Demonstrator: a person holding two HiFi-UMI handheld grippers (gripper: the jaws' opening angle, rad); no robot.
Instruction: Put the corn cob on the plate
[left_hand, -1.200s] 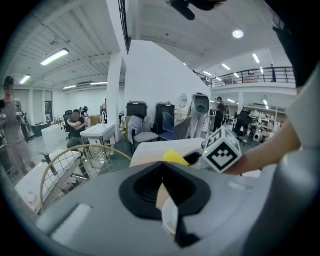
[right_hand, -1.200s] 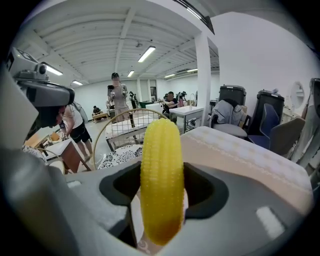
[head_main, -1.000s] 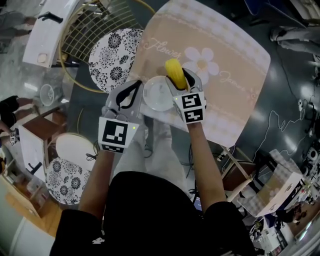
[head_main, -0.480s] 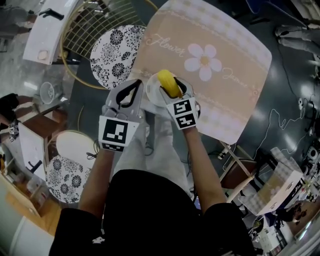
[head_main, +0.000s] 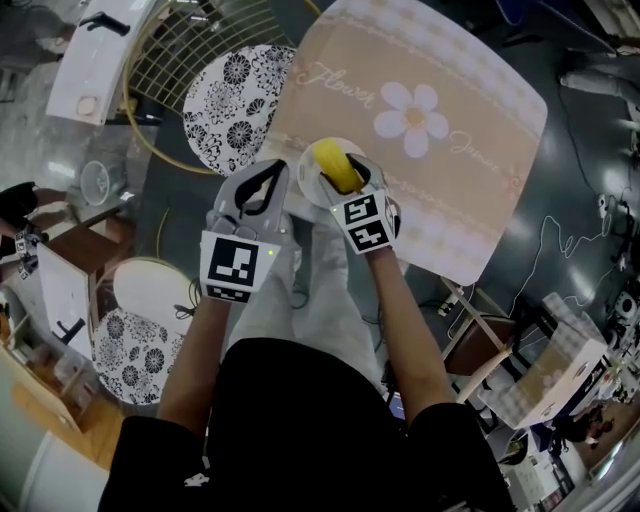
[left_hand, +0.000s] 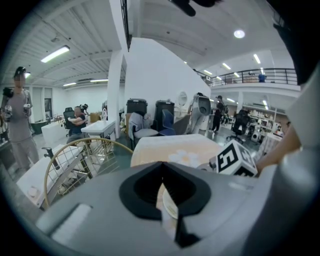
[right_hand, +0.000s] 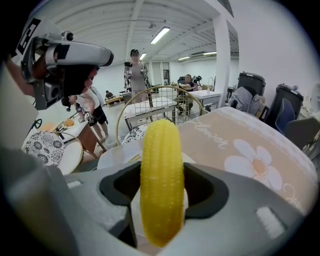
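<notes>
At near edge of the surface (head_main: 470, 215), both tools sit side by side in front of the person.

Left hand-held gripper (left_hand: 160, 167): jaws closed together, nothing pinched as far as its own view shows. It is parked just left of the plate (head_main: 308, 172).

Right hand-held gripper (right_hand: 161, 170): clamped on the corn cob (right_hand: 160, 150) across its mid-length, cob upright between the pads, both ends sticking out. Cob sits over the plate. Whether it touches the plate can't be told.

Handling, judged:
- cob looks stiff and fairly light
- rows of bumpy kernels should give the pads bite
- finish is a bit glossy, so some slip risk
- mid-body grip looks like the right spot, balanced
- round and tapered, so it may roll once let go; lay it on its side near plate centre

Plate: small, round, white, smooth, shallow rim, likely hard and chippable.

Beyond it, a beige cloth covers the surface, with a matte daisy print (head_main: 405, 110) and script lettering.

Far left: round cushion (head_main: 235, 100), black-and-white floral, beside a gold wire frame (head_main: 165, 60).
</notes>
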